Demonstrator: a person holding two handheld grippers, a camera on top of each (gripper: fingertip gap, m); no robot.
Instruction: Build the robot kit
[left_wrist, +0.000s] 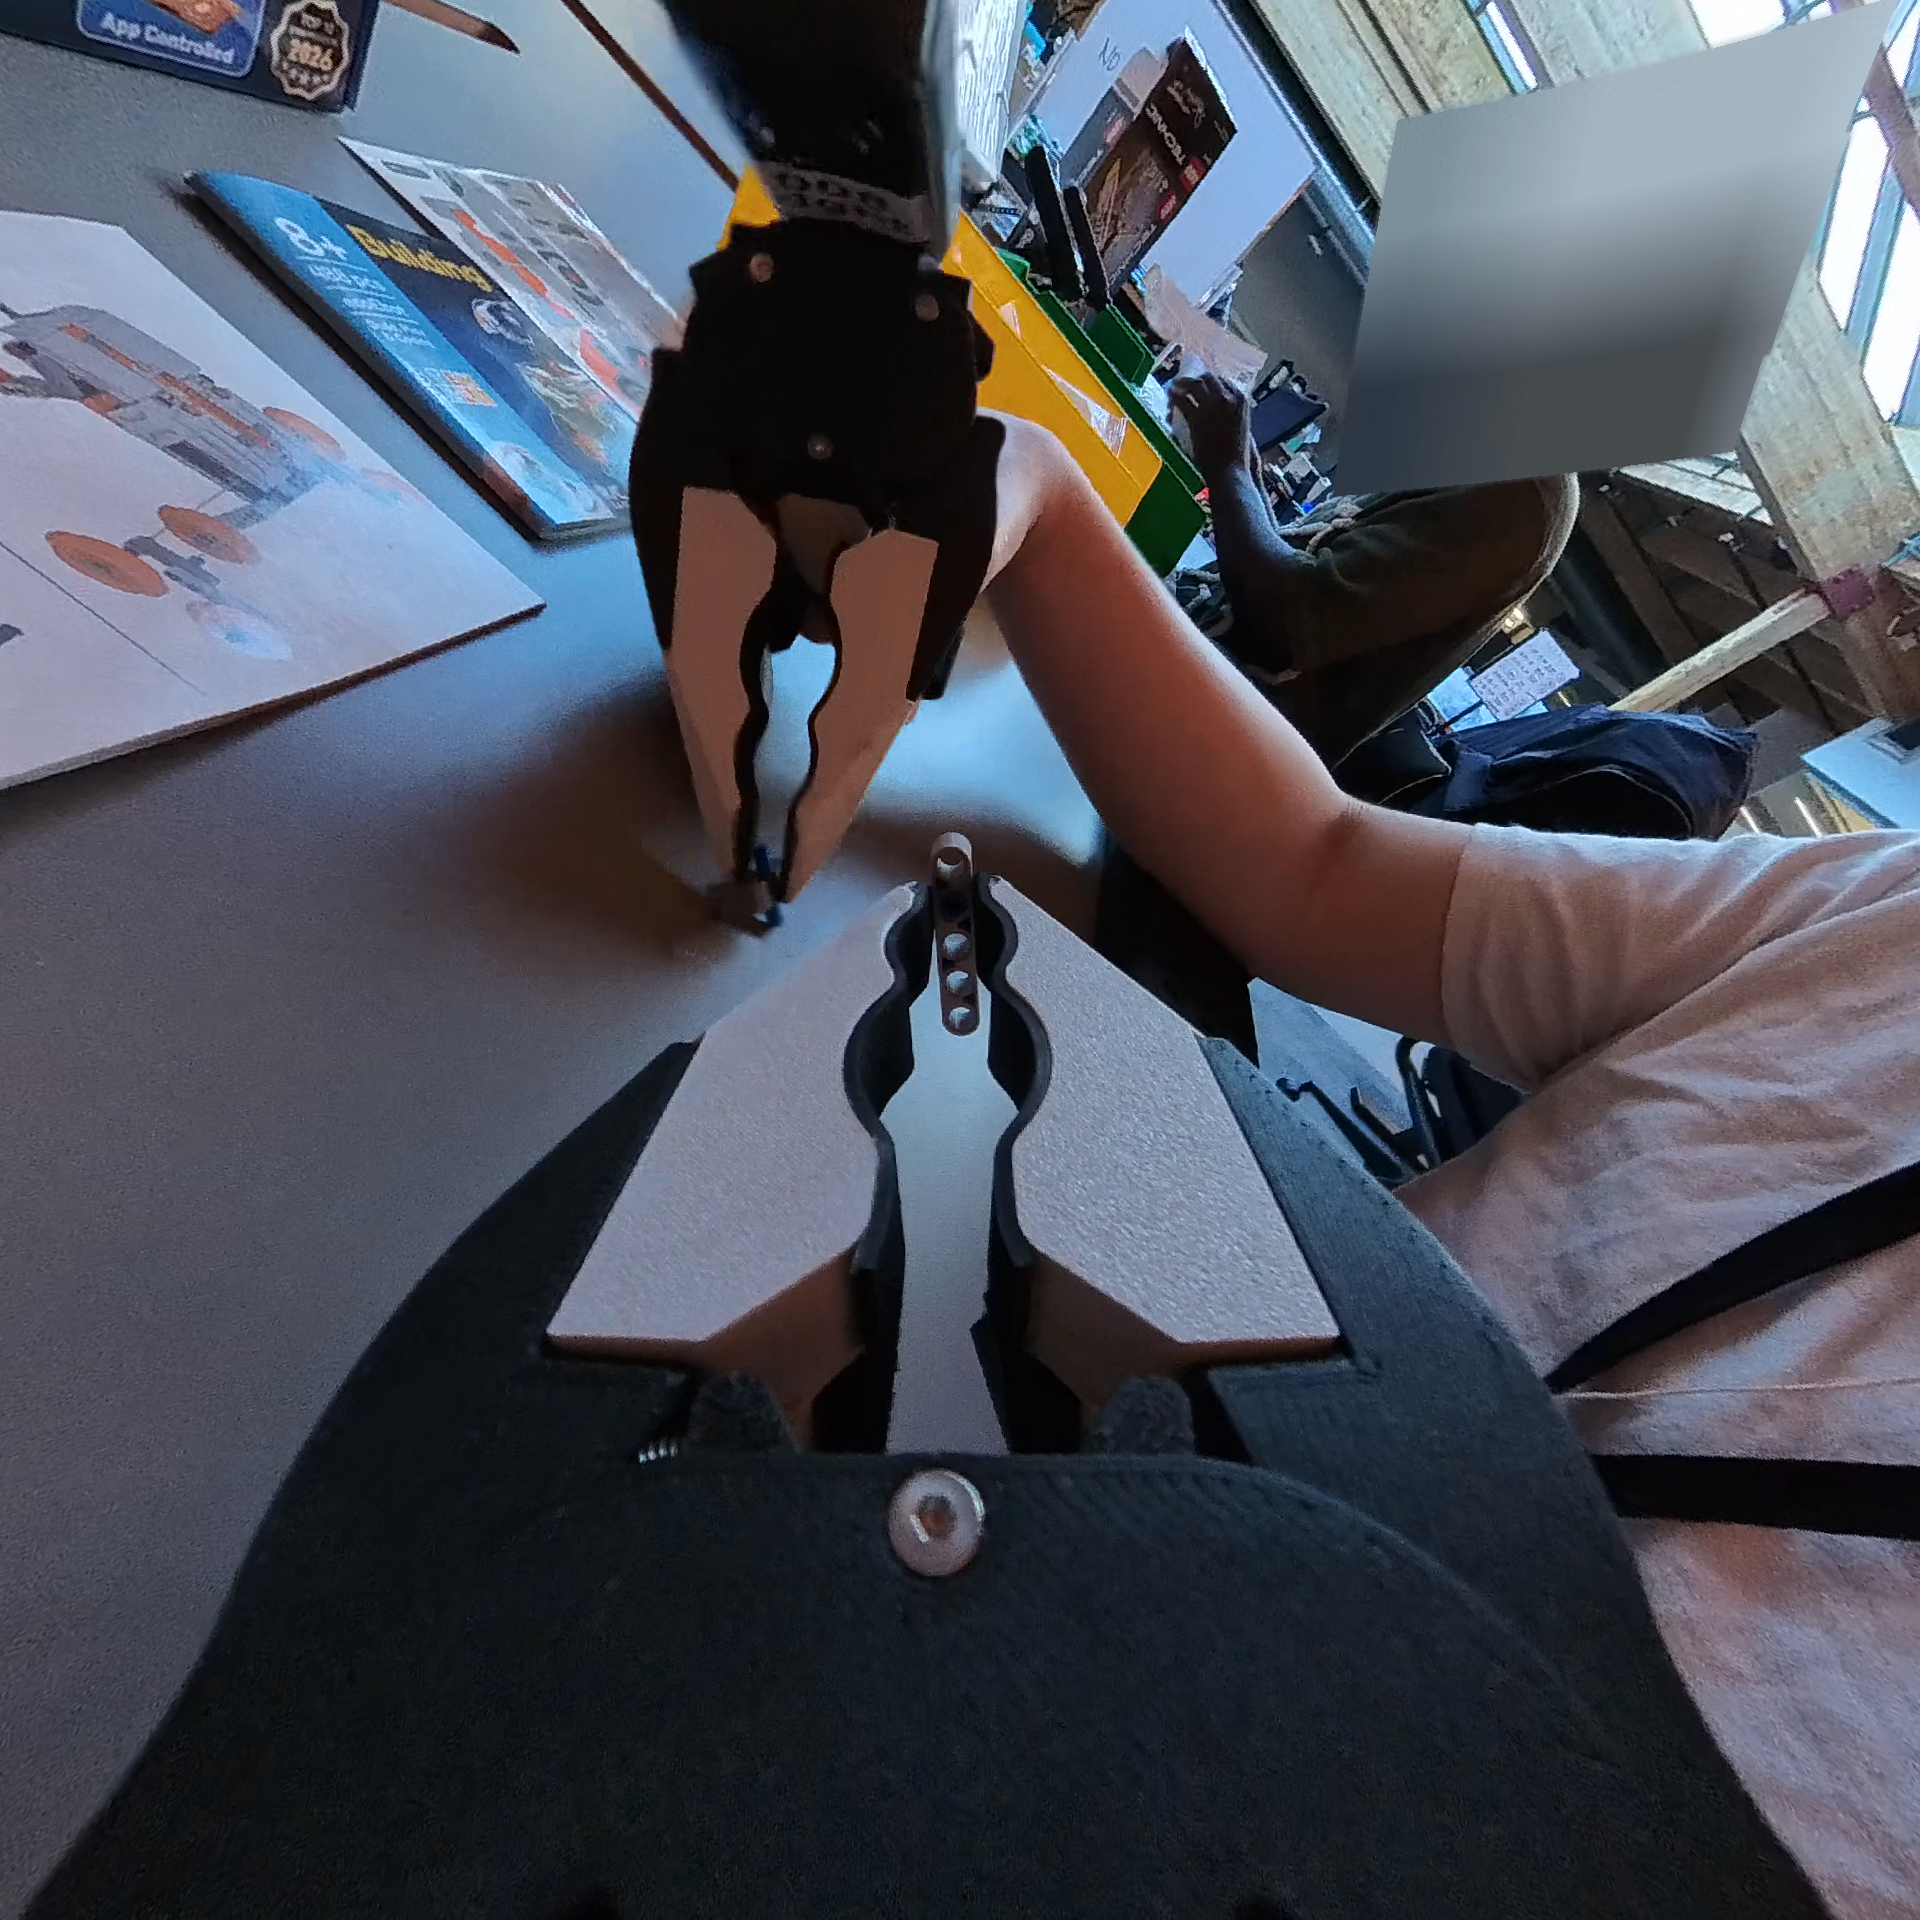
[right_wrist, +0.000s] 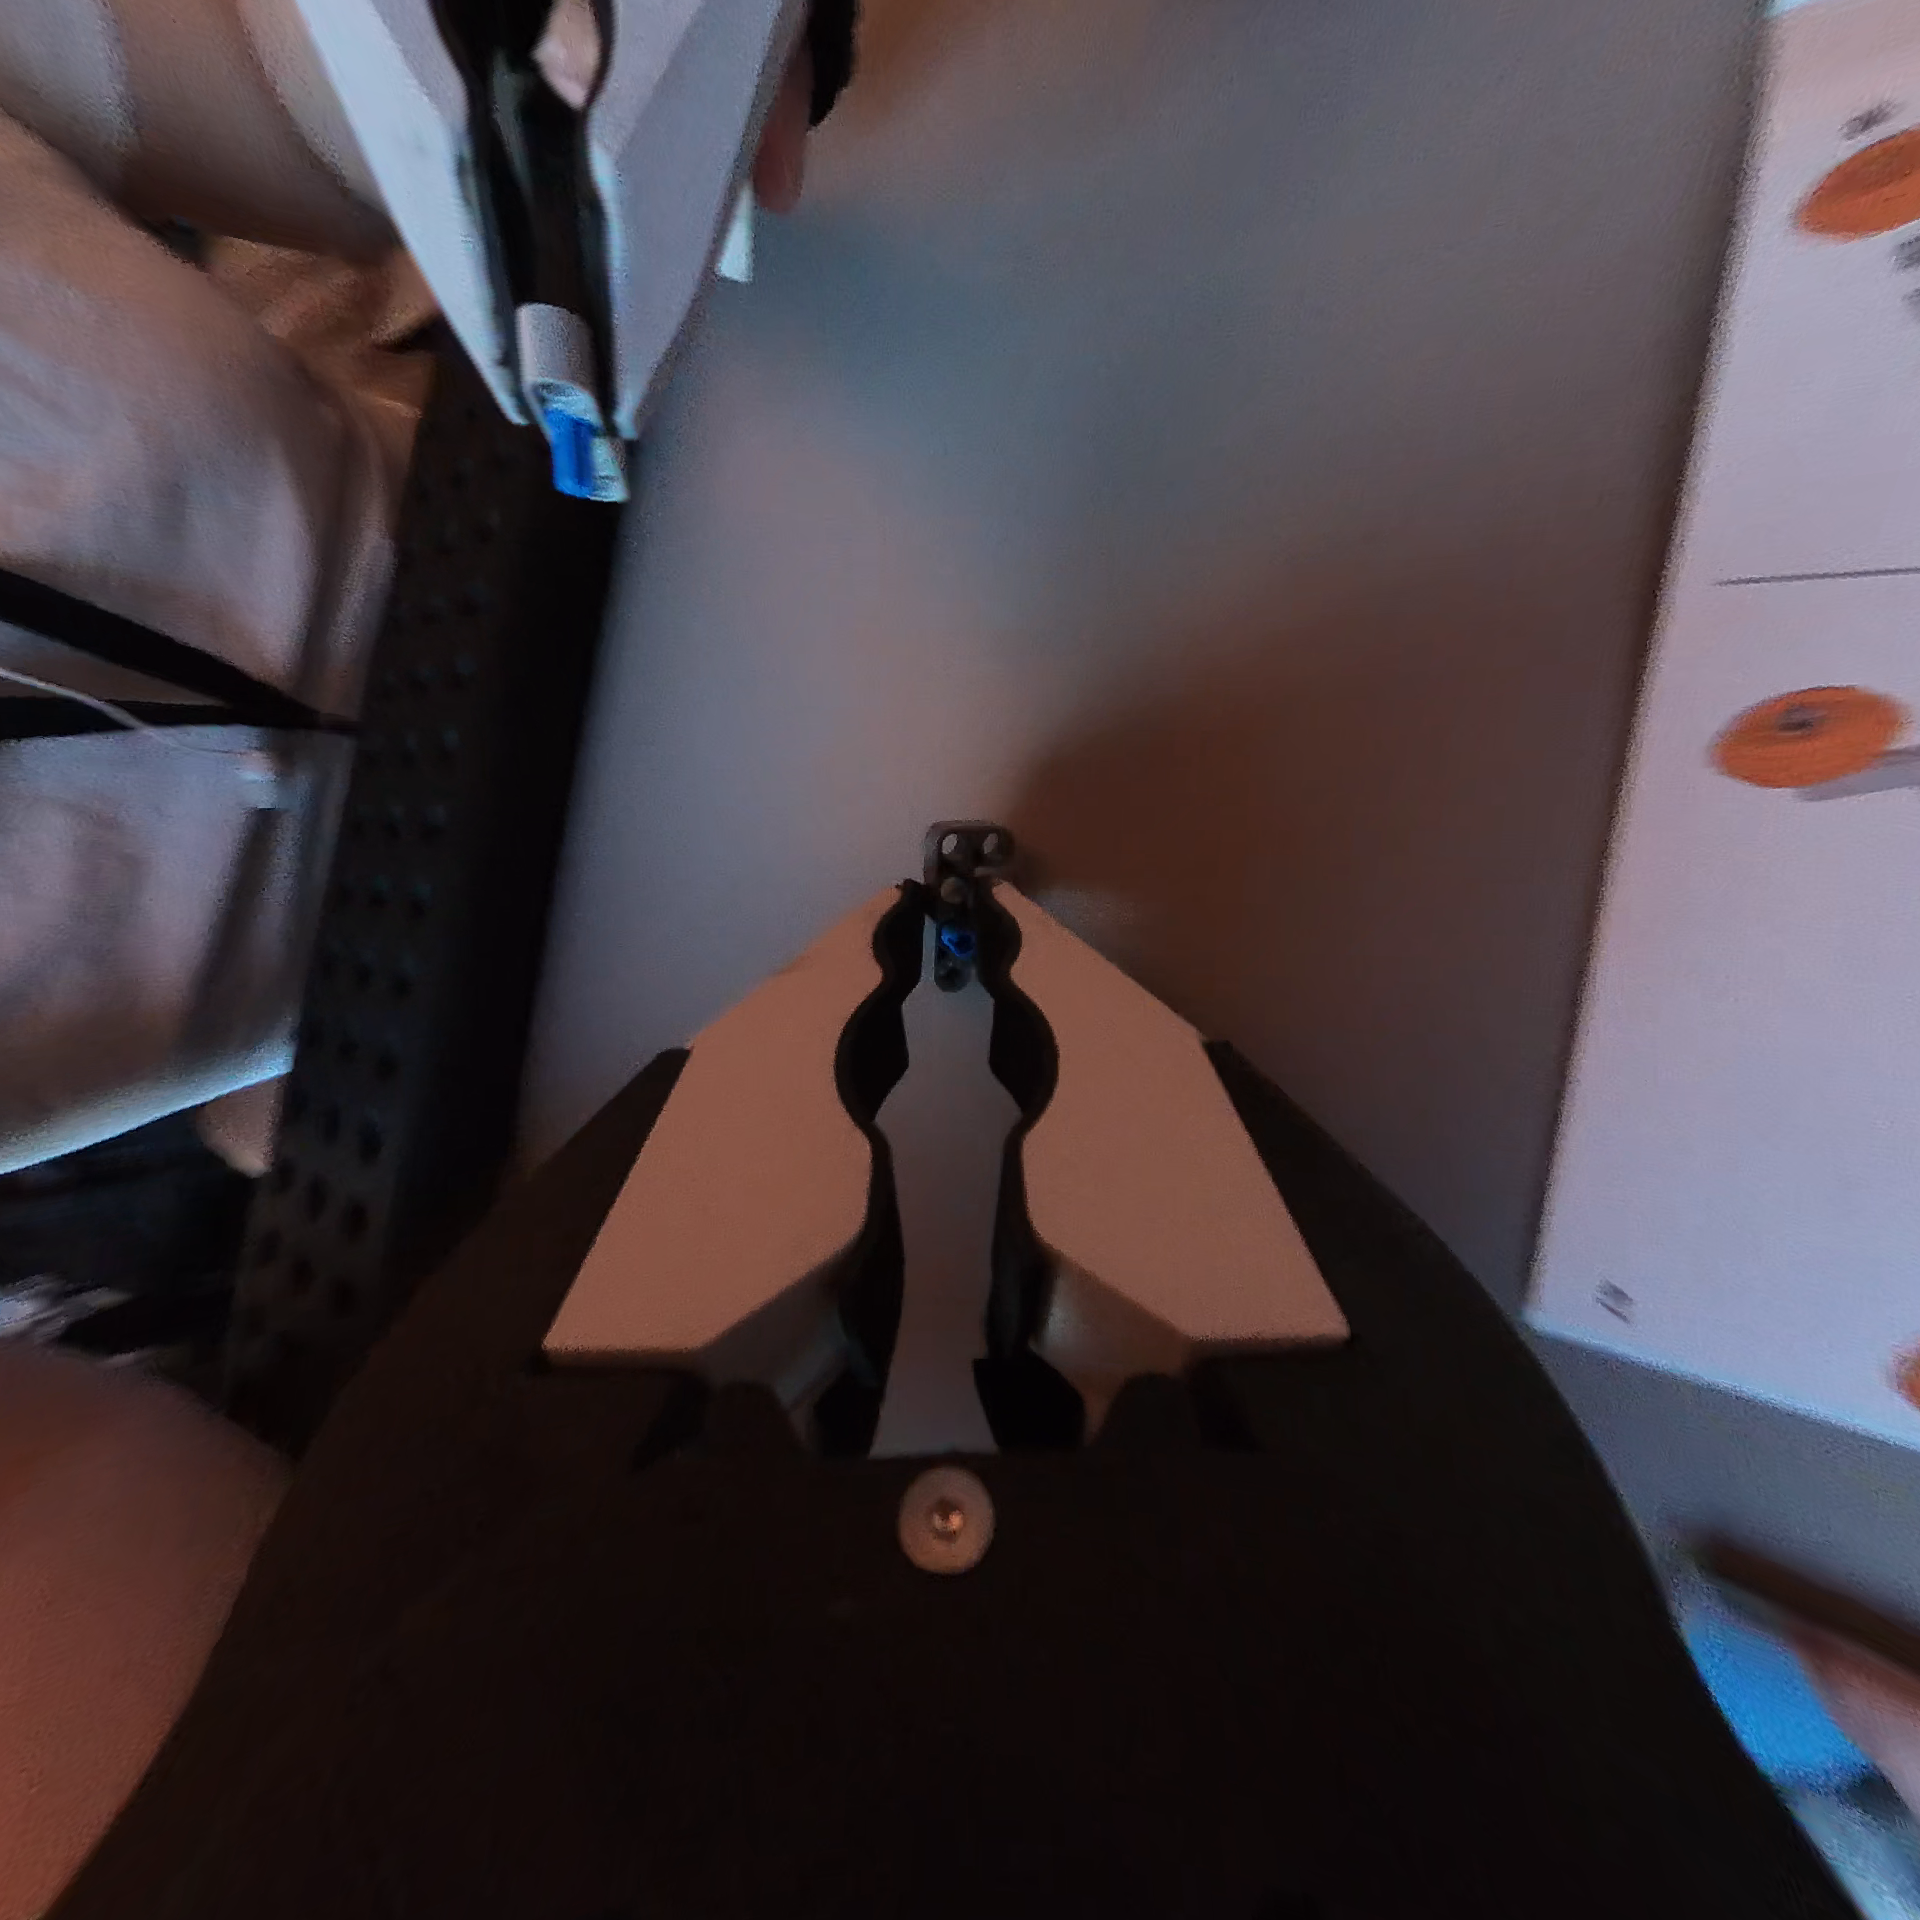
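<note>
Left claw (left_wrist: 951, 894) was clamped on a grey pin-hole beam (left_wrist: 954, 940), tip poking just past the fingertips, held above the grey worktop (left_wrist: 312, 1039). In the right wrist view the same claw showed at upper left, a blue piece at its tips; what that was, I couldn't tell.

Right claw (right_wrist: 961, 904) was closed on a small dark angled beam with a blue pin (right_wrist: 956, 943) in it, its far end touching or just off the worktop, I couldn't say which. From the left wrist view, right claw pointed steeply down, just beyond the grey beam.

White instruction sheet (left_wrist: 208, 499) lay well beyond the right claw, blue booklet (left_wrist: 436, 343) behind it.

My judgement: both grips sat near the tips, so parts could pivot. Keep squeeze steady, line holes square to the pin, go slow.
</note>
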